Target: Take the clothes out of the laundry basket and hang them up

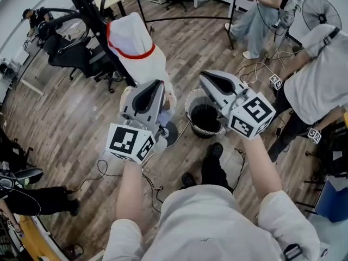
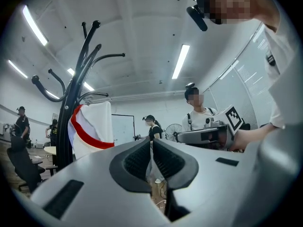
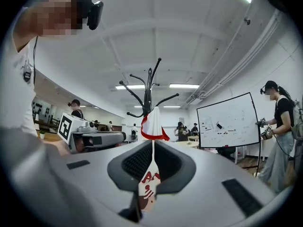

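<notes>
Head view: I hold my left gripper (image 1: 155, 88) and right gripper (image 1: 205, 78) out side by side over the wooden floor (image 1: 70, 129), both pointing toward the coat rack (image 1: 92, 15). The white garment (image 1: 133, 48) with a red band hangs on that rack, and its lower part comes down to the tips of both grippers. The laundry basket (image 1: 188, 112) stands on the floor just under the right gripper. Its inside is dark, and I cannot tell whether anything lies in it. Other people stand and sit around the room.

Left gripper view: the basket is out of sight here. My fingers (image 2: 137, 162) are clenched almost together, with only a thin slit between them. A pale strip shows in the slit, but I cannot tell whether it is cloth or the background. The garment (image 2: 92, 126) hangs on the rack (image 2: 75, 93) off to the left, and my right gripper (image 2: 208, 134) shows at the right.

Right gripper view: this view shows the grip that the head view hides. My fingers (image 3: 137, 162) are clenched on the garment (image 3: 152, 122), which drops from the rack (image 3: 149, 86) straight down between them. Red print shows on the cloth below the pads. A whiteboard (image 3: 227, 122) stands to the right.
</notes>
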`<action>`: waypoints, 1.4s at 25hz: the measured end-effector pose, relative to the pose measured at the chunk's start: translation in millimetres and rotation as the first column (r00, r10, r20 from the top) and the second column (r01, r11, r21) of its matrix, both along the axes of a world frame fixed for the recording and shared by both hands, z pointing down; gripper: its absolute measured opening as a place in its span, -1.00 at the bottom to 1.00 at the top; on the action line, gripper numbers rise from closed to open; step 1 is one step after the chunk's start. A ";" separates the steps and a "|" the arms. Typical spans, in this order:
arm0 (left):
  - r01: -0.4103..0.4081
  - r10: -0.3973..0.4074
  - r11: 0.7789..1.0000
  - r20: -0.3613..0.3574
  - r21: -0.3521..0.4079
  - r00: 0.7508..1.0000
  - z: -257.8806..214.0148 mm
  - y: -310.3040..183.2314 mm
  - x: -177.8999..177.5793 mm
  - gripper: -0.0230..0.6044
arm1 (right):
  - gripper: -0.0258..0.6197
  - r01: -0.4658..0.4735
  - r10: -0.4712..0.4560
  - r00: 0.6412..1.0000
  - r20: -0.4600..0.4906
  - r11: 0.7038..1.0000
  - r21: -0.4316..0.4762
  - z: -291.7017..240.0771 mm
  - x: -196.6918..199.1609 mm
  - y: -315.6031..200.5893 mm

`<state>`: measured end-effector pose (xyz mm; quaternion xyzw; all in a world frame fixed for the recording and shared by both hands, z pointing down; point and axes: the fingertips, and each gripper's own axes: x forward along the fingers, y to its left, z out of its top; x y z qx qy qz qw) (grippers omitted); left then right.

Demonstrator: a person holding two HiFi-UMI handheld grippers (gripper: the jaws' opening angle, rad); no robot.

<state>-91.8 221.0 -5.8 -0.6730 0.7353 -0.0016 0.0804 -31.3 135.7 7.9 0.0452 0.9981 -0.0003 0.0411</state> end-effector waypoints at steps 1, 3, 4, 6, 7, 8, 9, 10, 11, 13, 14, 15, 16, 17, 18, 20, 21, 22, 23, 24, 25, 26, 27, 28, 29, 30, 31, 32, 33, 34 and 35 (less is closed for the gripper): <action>-0.007 0.007 1.000 -0.003 -0.004 1.000 1.0 0.5 1.3 -0.82 | -0.86 -0.009 0.009 1.000 0.000 1.000 0.003 -0.2 1.5 2.4; -0.018 0.018 1.000 -0.013 -0.008 1.000 5.8 0.7 5.8 -0.83 | -0.87 -0.022 0.022 1.000 -0.002 1.000 0.009 2.5 6.6 6.6; -0.021 0.021 1.000 -0.020 -0.009 1.000 9.0 0.9 8.9 -0.84 | -0.88 -0.025 0.025 1.000 -0.004 1.000 0.011 5.0 9.8 8.6; -0.024 0.024 1.000 -0.035 -0.006 0.999 15.0 3.5 13.7 -0.84 | -0.88 -0.029 0.029 1.000 -0.005 1.000 0.012 9.6 14.2 13.3; -0.025 0.024 1.000 -0.042 -0.005 0.999 17.5 5.8 14.5 -0.85 | -0.89 -0.030 0.030 1.000 -0.004 0.999 0.012 11.2 14.5 16.4; -0.025 0.025 1.000 -0.051 -0.005 0.998 19.9 8.3 14.2 -0.85 | -0.89 -0.031 0.031 1.000 -0.004 0.999 0.012 12.7 13.5 19.7; -0.025 0.025 1.000 -0.063 -0.006 0.998 22.6 10.6 13.0 -0.85 | -0.89 -0.031 0.031 1.000 -0.006 0.999 0.011 14.5 11.6 23.2; -0.025 0.024 1.000 -0.074 -0.007 0.997 25.6 12.2 11.6 -0.86 | -0.89 -0.029 0.029 1.000 -0.007 1.000 0.009 16.6 9.3 26.2; -0.023 0.022 1.000 -0.081 -0.011 0.996 28.8 13.1 10.5 -0.86 | -0.90 -0.027 0.027 1.000 -0.010 1.000 0.006 18.9 7.2 28.5; -0.014 0.012 1.000 -0.082 -0.025 0.997 34.8 13.6 9.9 -0.86 | -0.90 -0.022 0.022 1.000 -0.015 1.000 -0.002 24.6 4.6 31.1; -0.008 0.006 0.999 -0.080 -0.033 0.997 37.3 13.7 9.6 -0.86 | -0.90 -0.019 0.019 1.000 -0.017 1.000 -0.005 27.7 3.6 32.1; -0.002 -0.001 0.999 -0.078 -0.039 0.997 39.6 13.8 8.8 -0.86 | -0.90 -0.014 0.014 1.000 -0.021 1.000 -0.007 31.0 2.3 33.2; 0.003 -0.007 0.999 -0.079 -0.045 0.997 42.0 13.9 7.7 -0.86 | -0.90 -0.008 0.008 1.000 -0.026 1.000 -0.010 34.5 0.7 34.5; 0.008 -0.012 0.999 -0.082 -0.050 0.997 44.4 13.9 6.4 -0.86 | -0.90 -0.001 0.000 1.000 -0.031 1.000 -0.013 37.8 -1.2 35.7; 0.012 -0.016 0.998 -0.084 -0.056 0.996 46.9 13.7 4.8 -0.86 | -0.90 0.006 -0.006 0.999 -0.035 1.000 -0.016 40.6 -3.1 36.7; 0.018 -0.024 0.998 -0.090 -0.066 0.996 51.7 13.5 1.8 -0.86 | -0.90 0.017 -0.018 0.999 -0.039 1.000 -0.025 45.0 -7.4 37.2; 0.022 -0.029 0.997 -0.093 -0.070 0.995 53.8 13.7 0.4 -0.86 | -0.90 0.022 -0.023 0.999 -0.041 0.999 -0.029 46.7 -9.6 37.3; 0.027 -0.034 0.997 -0.094 -0.074 0.995 55.7 14.3 -1.2 -0.86 | -0.90 0.026 -0.028 0.999 -0.043 0.999 -0.032 48.0 -11.9 37.7; 0.034 -0.041 0.996 -0.094 -0.078 0.995 57.5 15.2 -2.8 -0.86 | -0.90 0.032 -0.033 0.998 -0.044 0.999 -0.034 49.2 -14.1 38.7; 0.041 -0.049 0.996 -0.094 -0.083 0.994 59.0 16.3 -4.3 -0.86 | -0.90 0.037 -0.039 0.998 -0.044 0.999 -0.037 50.2 -15.9 39.9; 0.048 -0.056 0.995 -0.092 -0.087 0.994 60.2 17.1 -5.6 -0.86 | -0.90 0.043 -0.045 0.998 -0.044 0.998 -0.039 51.2 -17.5 41.1; 0.054 -0.062 0.994 -0.092 -0.092 0.994 61.1 17.6 -6.3 -0.86 | -0.90 0.047 -0.049 0.998 -0.044 0.998 -0.042 52.3 -18.5 42.0; 0.058 -0.067 0.994 -0.092 -0.095 0.994 61.8 17.7 -5.9 -0.86 | -0.90 0.051 -0.053 0.998 -0.047 0.998 -0.043 53.7 -19.0 42.5; 0.060 -0.069 0.993 -0.090 -0.099 0.994 62.4 17.4 -4.9 -0.86 | -0.90 0.053 -0.056 0.997 -0.049 0.998 -0.044 55.2 -19.0 42.7; 0.062 -0.071 0.993 -0.086 -0.103 0.994 63.0 16.9 -3.8 -0.86 | -0.90 0.055 -0.057 0.997 -0.051 0.997 -0.045 56.6 -19.1 42.3; 0.063 -0.072 0.992 -0.082 -0.106 0.994 63.6 15.9 -3.1 -0.86 | -0.90 0.056 -0.058 0.997 -0.052 0.997 -0.046 57.6 -19.4 41.5; 0.064 -0.072 0.992 -0.080 -0.108 0.994 64.3 14.7 -2.8 -0.86 | -0.90 0.056 -0.059 0.997 -0.052 0.997 -0.046 58.3 -19.9 40.3; 0.063 -0.072 0.992 -0.080 -0.110 0.994 65.1 13.3 -2.6 -0.86 | -0.90 0.057 -0.059 0.997 -0.051 0.997 -0.045 58.8 -20.1 38.9; 0.063 -0.072 0.992 -0.081 -0.111 0.994 66.0 11.9 -2.5 -0.86 | -0.90 0.057 -0.059 0.997 -0.052 0.997 -0.043 59.1 -20.2 37.5; 0.063 -0.072 0.992 -0.081 -0.112 0.994 66.7 11.0 -2.4 -0.86 | -0.90 0.056 -0.059 0.997 -0.052 0.998 -0.040 59.3 -20.1 36.4; 0.064 -0.073 0.992 -0.081 -0.112 0.994 67.1 10.8 -2.5 -0.86 | -0.91 0.056 -0.058 0.997 -0.053 0.998 -0.036 59.2 -20.1 36.0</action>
